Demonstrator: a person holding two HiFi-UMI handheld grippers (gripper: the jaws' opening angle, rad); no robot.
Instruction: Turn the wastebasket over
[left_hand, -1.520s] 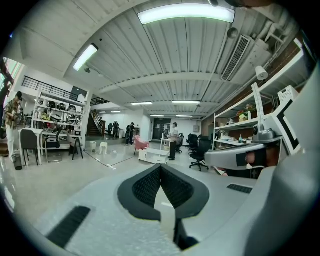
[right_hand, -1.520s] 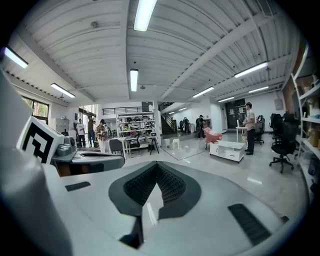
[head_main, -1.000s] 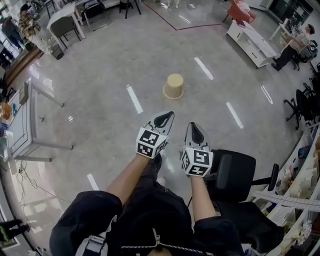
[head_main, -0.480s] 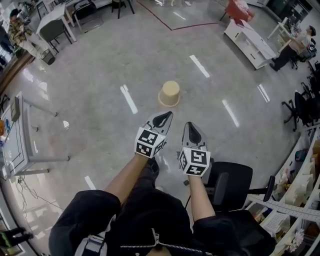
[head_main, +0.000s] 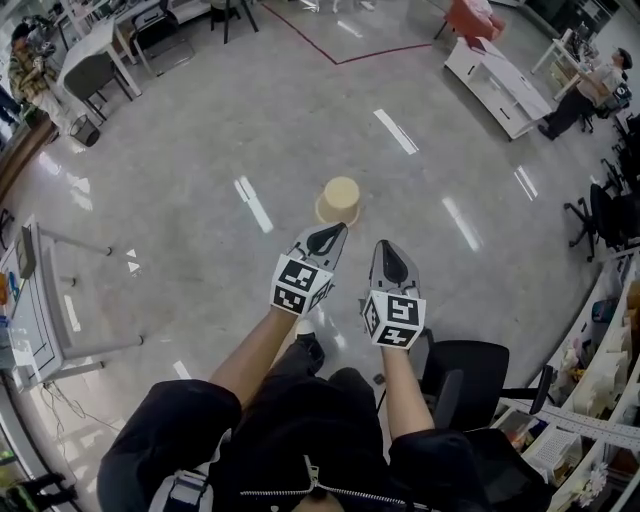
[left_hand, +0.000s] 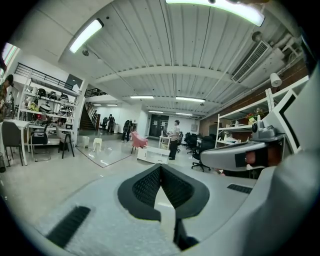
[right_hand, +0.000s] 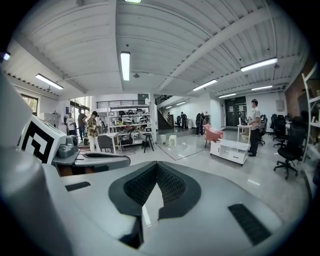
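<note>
beige wastebasket (head_main: 341, 200) stands bottom-up on the glossy floor (head_main: 200, 150), just ahead of my left gripper (head_main: 333, 230) and right gripper (head_main: 386, 246); both sets of jaws are pinched together, empty

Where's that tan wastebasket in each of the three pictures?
Head view: wastebasket on the floor, just above centre.
Left gripper view: not in it.
Right gripper view: not in it.
Shared landmark: white cabinet, upper right in head view, in the background of both gripper views.
</note>
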